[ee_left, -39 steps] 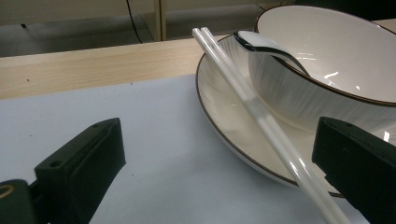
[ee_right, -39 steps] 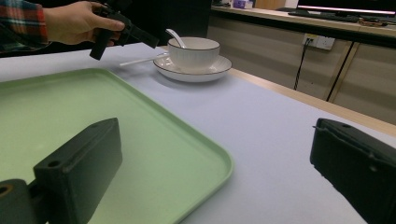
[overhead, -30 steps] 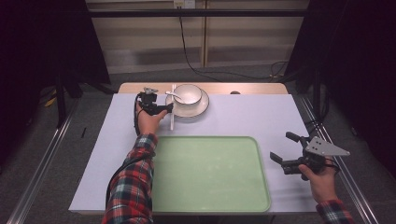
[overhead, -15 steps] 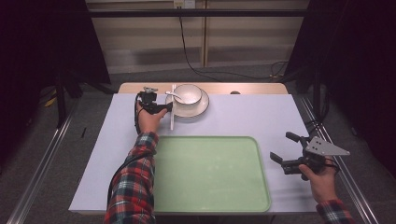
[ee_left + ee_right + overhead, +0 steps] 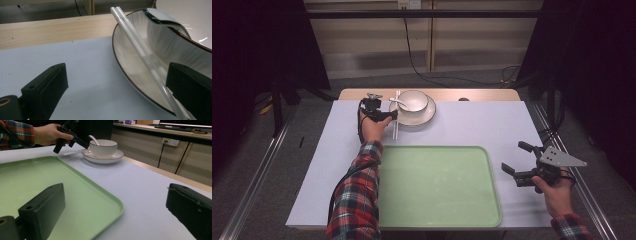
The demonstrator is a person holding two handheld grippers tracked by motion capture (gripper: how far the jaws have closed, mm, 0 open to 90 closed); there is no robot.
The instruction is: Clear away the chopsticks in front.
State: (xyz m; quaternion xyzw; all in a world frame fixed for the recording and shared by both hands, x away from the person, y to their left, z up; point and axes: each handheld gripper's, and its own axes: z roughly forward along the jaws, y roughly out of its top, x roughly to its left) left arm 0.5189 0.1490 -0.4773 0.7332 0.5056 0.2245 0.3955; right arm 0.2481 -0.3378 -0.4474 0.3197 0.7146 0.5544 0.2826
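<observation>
A pair of white chopsticks (image 5: 140, 47) lies side by side across the left rim of a brown-edged white plate (image 5: 125, 62) — near ends off the plate, beside a white bowl (image 5: 413, 100) holding a spoon (image 5: 162, 18).

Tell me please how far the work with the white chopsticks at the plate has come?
It looks like an early stage. Done: nothing is on the pale green plastic tray. In hand: the left gripper is open beside the pair of white chopsticks, which lean on the rim of the white ceramic plate; the jaws are not closed on them. Left: the grasp and probably a move. The right gripper waits open beside the tray.
</observation>
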